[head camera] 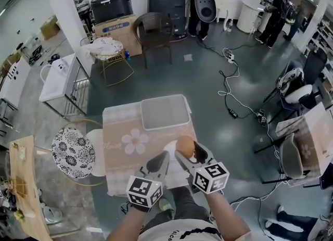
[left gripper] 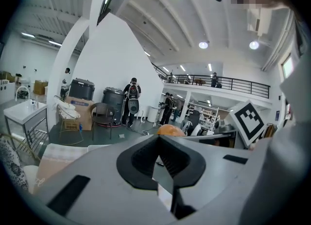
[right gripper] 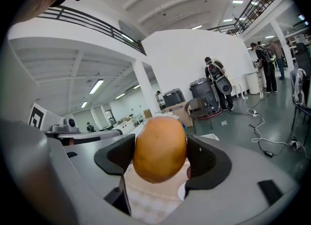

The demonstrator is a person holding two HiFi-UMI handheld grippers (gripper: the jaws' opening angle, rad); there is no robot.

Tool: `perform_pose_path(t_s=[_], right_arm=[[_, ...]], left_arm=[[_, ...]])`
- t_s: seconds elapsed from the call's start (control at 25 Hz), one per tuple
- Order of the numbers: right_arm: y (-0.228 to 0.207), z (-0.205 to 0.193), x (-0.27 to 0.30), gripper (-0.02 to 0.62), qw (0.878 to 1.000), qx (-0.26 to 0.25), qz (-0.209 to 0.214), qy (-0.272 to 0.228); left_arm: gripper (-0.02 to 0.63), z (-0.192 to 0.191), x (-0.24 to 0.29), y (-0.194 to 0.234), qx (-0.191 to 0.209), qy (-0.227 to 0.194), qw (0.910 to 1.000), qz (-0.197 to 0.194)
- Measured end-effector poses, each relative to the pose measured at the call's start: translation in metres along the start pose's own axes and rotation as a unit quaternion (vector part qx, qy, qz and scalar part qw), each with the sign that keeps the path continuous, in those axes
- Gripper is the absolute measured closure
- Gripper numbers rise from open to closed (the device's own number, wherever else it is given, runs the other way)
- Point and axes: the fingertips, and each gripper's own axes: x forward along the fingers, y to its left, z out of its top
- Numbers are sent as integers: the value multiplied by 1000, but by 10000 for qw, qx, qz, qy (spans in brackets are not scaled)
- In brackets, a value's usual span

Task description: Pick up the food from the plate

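Observation:
A round orange-brown piece of food [head camera: 186,145] is clamped between the jaws of my right gripper [head camera: 188,152], lifted above the white plate [head camera: 170,147] on the beige flowered tablecloth [head camera: 130,141]. The right gripper view shows the food [right gripper: 160,148] filling the gap of that gripper [right gripper: 160,158], with checked cloth below it. My left gripper [head camera: 164,156] hovers just left of the food with its jaws closed together and nothing between them. In the left gripper view the gripper [left gripper: 158,141] is shut, and the food [left gripper: 170,129] peeks over it.
A grey rectangular tray [head camera: 165,112] lies at the table's far edge. A round black-and-white patterned stool [head camera: 73,152] stands left of the table. Cables [head camera: 231,86] trail on the floor to the right, near a chair [head camera: 291,156]. People stand at the far wall.

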Motion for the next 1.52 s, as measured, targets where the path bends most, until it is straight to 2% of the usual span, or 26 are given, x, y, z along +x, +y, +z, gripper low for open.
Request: perform_pose_path(t_s=[0.84, 1.2, 1.52], right_arm=[[59, 83, -47, 288, 9950, -539, 173, -825], [64, 101, -54, 290, 9920, -733, 153, -1018], [62, 101, -58, 290, 9915, -814, 53, -1014]], left_arm=[[601, 80, -40, -37, 353, -593, 9974, -194], [601, 94, -41, -42, 468, -713, 9961, -217], [601, 95, -44, -46, 508, -740, 9957, -234]])
